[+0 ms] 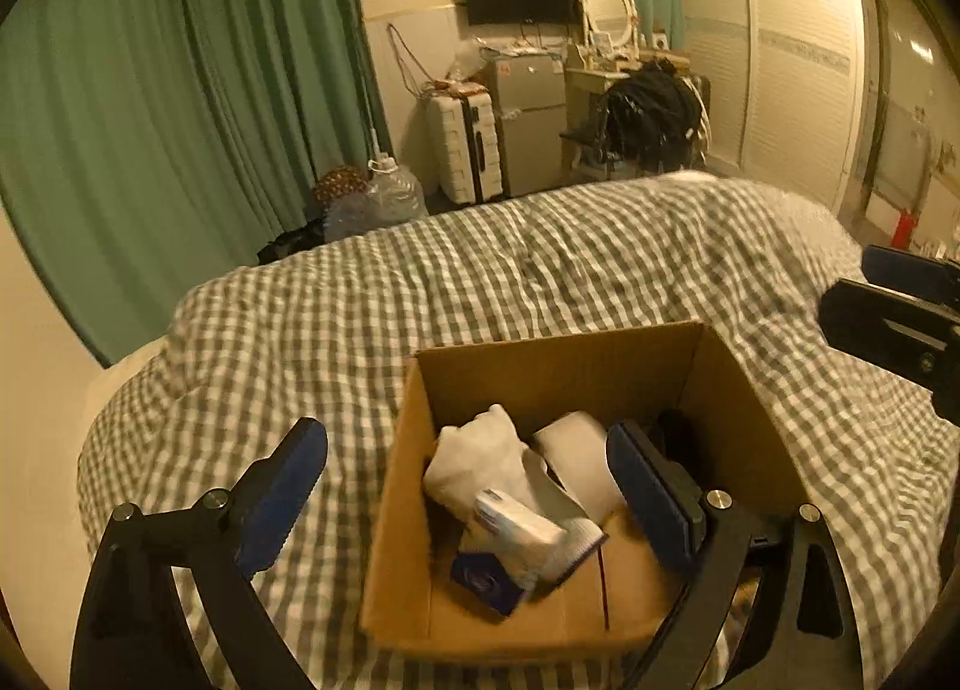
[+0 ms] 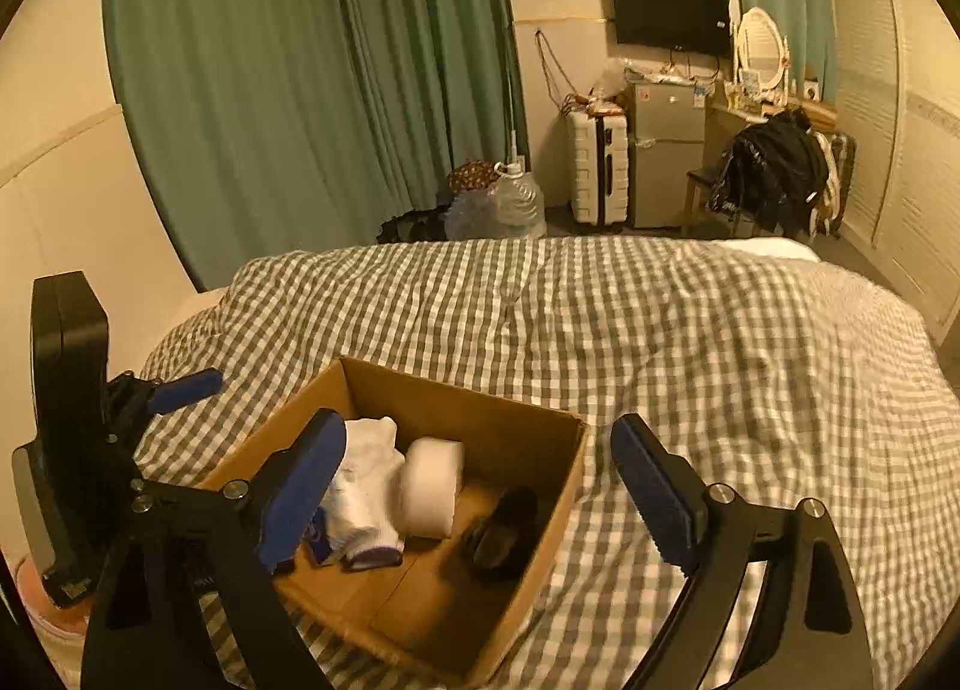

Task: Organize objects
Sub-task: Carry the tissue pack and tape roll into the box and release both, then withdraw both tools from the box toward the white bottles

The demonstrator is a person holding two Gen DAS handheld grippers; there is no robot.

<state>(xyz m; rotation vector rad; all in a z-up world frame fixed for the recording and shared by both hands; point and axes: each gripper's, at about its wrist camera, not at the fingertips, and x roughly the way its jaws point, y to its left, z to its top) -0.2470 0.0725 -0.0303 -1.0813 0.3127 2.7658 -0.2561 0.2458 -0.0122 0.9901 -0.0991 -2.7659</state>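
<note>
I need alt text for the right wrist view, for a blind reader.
An open cardboard box on a checked bedcover holds white socks, a white roll and a dark object. The open right gripper hovers above it.

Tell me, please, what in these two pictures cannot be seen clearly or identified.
- Dark object in the cardboard box: right wrist view, in shadow, kind unclear; left wrist view, hidden behind the left gripper finger.
- Blue-and-white packet: print blurred, unreadable; in the right wrist view mostly hidden by the right gripper finger.
- White cloth: bunched, type uncertain.
- Box's near wall: left wrist view, partly cut off by the gripper frame.
</note>
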